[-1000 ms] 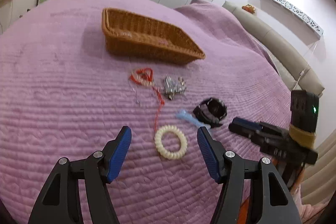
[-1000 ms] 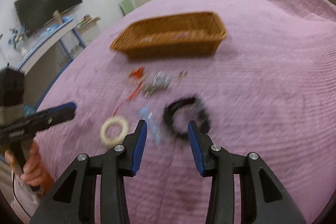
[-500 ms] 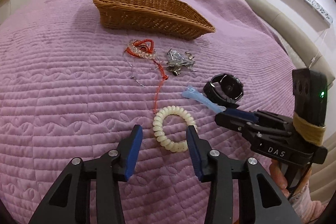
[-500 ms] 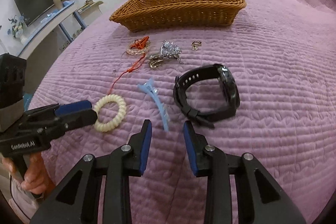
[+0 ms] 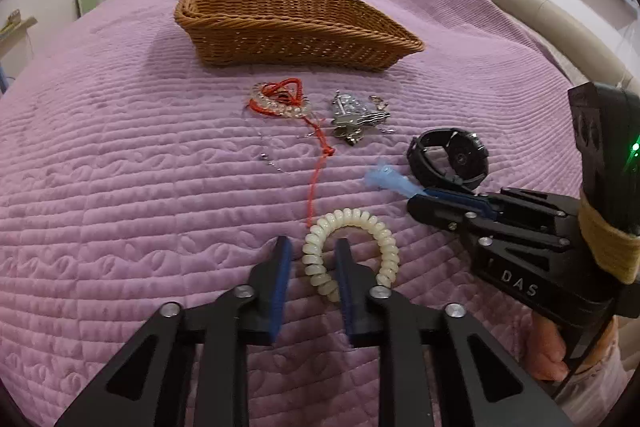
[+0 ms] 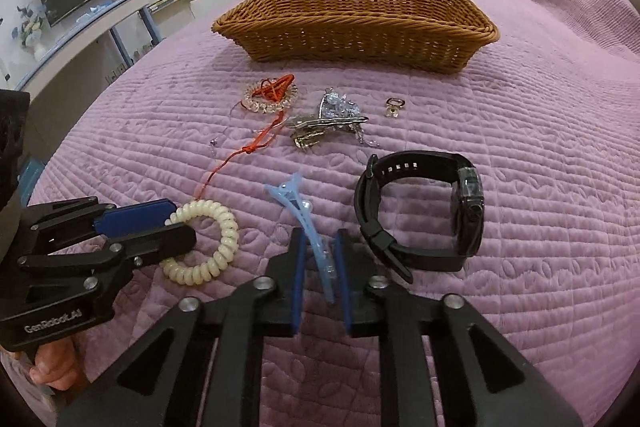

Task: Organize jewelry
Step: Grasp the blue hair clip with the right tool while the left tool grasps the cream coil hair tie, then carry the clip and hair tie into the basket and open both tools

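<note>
On the purple quilt, my left gripper point(image 5: 312, 247) straddles the left side of a cream coil hair tie point(image 5: 360, 223). Its jaws are closing, and a gap still shows on both sides of the coil. My right gripper point(image 6: 320, 239) straddles the near end of a pale blue hair clip point(image 6: 292, 195). Its jaws are closing too, and the pads stand apart from the clip. A black watch point(image 6: 420, 203) lies just right of the clip. Farther back are a clear bead bracelet with red cord point(image 5: 280, 103), a silver clip pile point(image 5: 352, 119) and a wicker basket point(image 5: 288, 35).
A small gold ring point(image 6: 394, 105) lies right of the silver pile. The red cord trails toward the hair tie. A hand point(image 6: 48, 371) grips the left tool's handle. A TV and a shelf stand past the bed's left edge. White wardrobes line the far wall.
Both grippers came down and forward toward the quilt and their jaws narrowed. The left now brackets the hair tie's side and the right brackets the blue clip's near end.
</note>
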`<state>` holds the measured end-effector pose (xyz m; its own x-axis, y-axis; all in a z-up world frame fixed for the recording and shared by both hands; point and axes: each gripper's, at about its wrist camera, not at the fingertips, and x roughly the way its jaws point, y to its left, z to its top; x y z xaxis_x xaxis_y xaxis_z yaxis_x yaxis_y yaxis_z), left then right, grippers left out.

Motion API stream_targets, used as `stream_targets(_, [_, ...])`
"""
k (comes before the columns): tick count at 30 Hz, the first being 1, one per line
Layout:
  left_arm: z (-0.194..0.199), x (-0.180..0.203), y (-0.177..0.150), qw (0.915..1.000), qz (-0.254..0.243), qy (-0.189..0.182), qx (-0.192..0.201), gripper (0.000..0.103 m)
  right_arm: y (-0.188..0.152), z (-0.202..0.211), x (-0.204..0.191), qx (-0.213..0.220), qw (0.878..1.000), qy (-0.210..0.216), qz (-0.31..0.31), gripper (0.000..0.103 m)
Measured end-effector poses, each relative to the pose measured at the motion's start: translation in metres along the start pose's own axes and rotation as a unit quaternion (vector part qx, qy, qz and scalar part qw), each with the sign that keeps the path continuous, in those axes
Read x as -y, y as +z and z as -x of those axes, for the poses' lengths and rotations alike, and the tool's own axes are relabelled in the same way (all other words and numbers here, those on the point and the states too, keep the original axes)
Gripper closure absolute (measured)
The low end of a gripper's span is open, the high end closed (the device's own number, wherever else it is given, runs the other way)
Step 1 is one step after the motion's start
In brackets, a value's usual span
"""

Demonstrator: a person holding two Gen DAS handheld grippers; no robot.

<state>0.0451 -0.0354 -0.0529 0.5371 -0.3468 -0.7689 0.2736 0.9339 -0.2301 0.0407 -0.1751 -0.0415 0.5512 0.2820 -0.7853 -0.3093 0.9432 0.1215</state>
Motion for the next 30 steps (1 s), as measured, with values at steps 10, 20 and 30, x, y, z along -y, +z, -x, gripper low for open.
stream_targets(10, [0.020,-0.001,-0.018,0.9999,0.002,0.008,0.008,0.092,-0.007,0.010,-0.005,0.010,1.000,0.004,0.012,0.094])
stream_targets(20, [0.056,0.001,0.006,0.9980,-0.002,-0.002,0.064,0.092,0.005,0.051,-0.009,0.050,0.998,0.018,0.022,0.094])
stream_targets(30, [0.084,0.000,0.076,0.9910,-0.026,0.003,0.131,0.092,0.077,0.090,-0.005,0.120,0.991,-0.016,0.056,0.094])
